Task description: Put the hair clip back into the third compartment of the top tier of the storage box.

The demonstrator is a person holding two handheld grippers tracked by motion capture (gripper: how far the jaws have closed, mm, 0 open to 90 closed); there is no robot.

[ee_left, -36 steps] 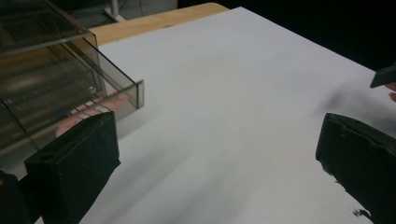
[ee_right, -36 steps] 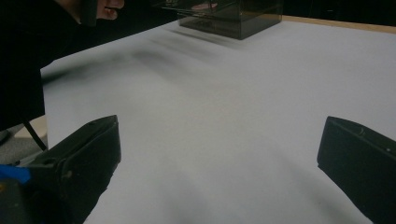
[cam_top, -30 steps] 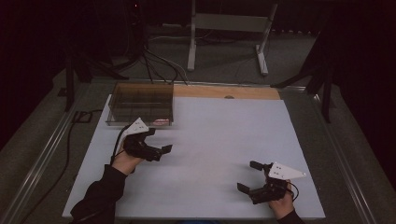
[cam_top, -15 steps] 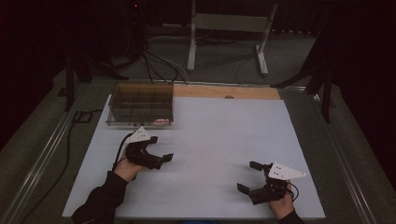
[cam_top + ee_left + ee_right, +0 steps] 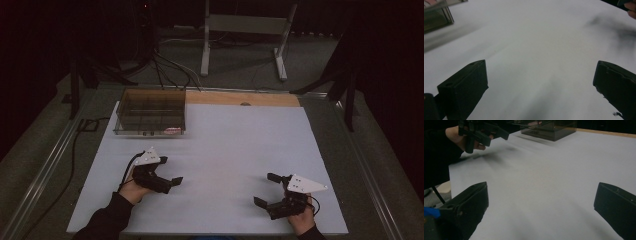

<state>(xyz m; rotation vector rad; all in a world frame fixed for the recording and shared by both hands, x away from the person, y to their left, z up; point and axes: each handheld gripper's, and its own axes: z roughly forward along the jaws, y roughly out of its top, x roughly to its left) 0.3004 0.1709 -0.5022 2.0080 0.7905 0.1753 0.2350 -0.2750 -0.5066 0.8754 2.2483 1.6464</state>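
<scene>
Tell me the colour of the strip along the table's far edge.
The strip is light brown, like bare wood, beyond the white table cover; the high view shows it best.

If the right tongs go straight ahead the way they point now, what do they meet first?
Probably the left tongs and the hand holding them; the white table between looks free. Depth is uncertain.

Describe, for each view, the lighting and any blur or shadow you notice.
High view: dim surroundings, the white table evenly lit. Left gripper view: motion-smeared, the clear box streaked. Right gripper view: sharper, with a smeared shadow beneath the left gripper.
</scene>
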